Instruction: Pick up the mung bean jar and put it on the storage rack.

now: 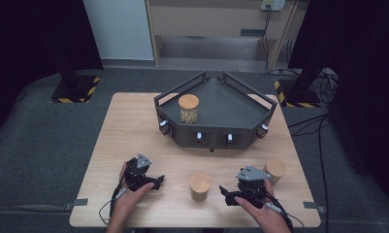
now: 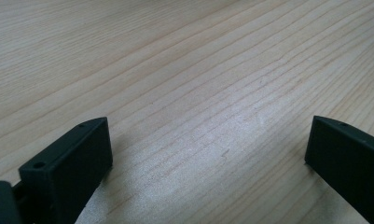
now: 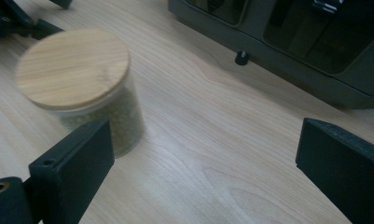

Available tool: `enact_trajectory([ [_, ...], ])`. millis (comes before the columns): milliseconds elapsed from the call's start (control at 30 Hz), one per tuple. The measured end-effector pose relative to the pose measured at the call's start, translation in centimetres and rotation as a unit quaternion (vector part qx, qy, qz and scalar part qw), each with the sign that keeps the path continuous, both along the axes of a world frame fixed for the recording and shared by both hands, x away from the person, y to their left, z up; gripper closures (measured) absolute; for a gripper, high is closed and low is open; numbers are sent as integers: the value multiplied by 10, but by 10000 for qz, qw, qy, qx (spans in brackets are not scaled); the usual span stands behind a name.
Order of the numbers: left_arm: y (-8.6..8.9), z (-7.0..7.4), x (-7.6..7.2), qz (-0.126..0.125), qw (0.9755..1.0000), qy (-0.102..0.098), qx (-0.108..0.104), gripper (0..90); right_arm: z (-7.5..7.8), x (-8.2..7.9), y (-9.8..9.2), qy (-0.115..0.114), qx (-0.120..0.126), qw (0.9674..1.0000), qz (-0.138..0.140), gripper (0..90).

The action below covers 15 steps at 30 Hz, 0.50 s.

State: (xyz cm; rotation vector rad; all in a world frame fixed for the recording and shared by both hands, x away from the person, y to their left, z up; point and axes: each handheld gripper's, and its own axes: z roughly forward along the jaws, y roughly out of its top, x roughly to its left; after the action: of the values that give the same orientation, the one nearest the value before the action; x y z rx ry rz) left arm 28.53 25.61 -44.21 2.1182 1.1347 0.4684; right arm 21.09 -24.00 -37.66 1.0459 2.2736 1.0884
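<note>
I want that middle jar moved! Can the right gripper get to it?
Probably yes. The right gripper sits open beside the middle jar, with bare table between and nothing blocking.

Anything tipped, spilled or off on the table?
Nothing stands out. All three glass jars with round wooden lids stand upright and closed: one on the dark grey angular rack at, two on the light wooden table at and. No spill.

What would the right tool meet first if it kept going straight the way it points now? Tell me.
Probably bare table, then the dark rack beyond. The right tool is open, and the jar sits left of its line, so it likely passes beside it; depth is unclear.
</note>
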Motion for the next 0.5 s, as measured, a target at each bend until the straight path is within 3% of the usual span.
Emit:
enact_trajectory([
  [500, 0, 0, 0, 15, 10000, 1, 1, 0, 13, -15, 14, -191, 59, 9996, 179, 38],
])
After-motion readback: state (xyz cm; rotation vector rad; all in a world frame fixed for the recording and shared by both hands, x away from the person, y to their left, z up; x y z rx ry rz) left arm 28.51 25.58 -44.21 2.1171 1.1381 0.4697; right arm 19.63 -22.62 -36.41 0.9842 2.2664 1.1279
